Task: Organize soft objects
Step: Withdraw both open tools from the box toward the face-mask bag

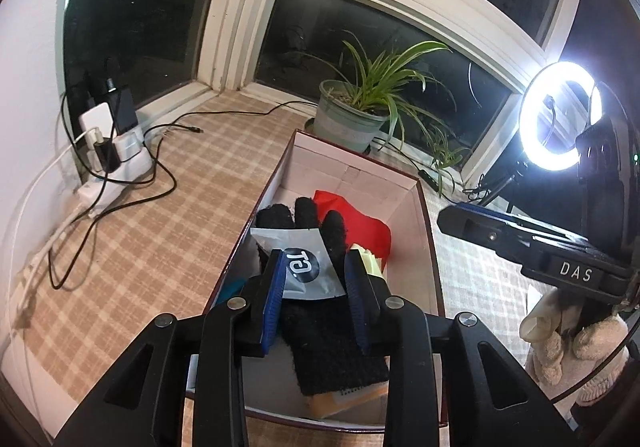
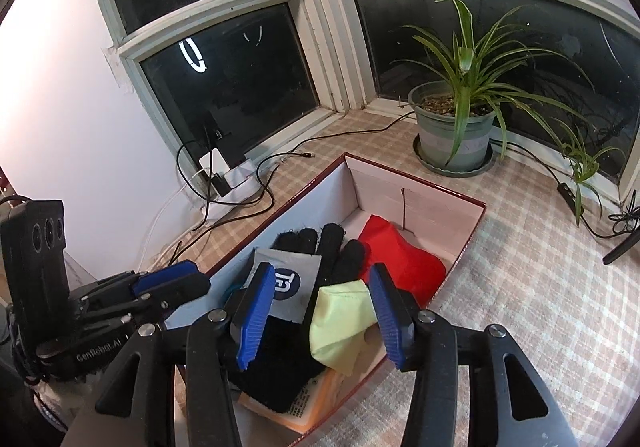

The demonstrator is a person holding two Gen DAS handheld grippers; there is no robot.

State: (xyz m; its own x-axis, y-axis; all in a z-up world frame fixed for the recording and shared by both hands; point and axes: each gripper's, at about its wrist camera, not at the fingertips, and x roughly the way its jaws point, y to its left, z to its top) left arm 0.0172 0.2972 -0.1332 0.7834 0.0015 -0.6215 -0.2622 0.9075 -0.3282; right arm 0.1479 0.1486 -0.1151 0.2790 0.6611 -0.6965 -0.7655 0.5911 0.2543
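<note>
Right wrist view: the black glove already lies in the box, with your right tongs wide and empty above. Left tongs likewise gape empty. Judged next: fetch the beige glove beside the box.

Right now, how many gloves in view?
2. A black glove lies inside the box, under a grey packet. A beige glove sits outside, right of the box. Others may be hidden.

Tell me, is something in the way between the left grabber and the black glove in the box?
Yes. A gray packet lies on top of the black glove, right between the open left gripper fingers. The box has no lid.
</note>
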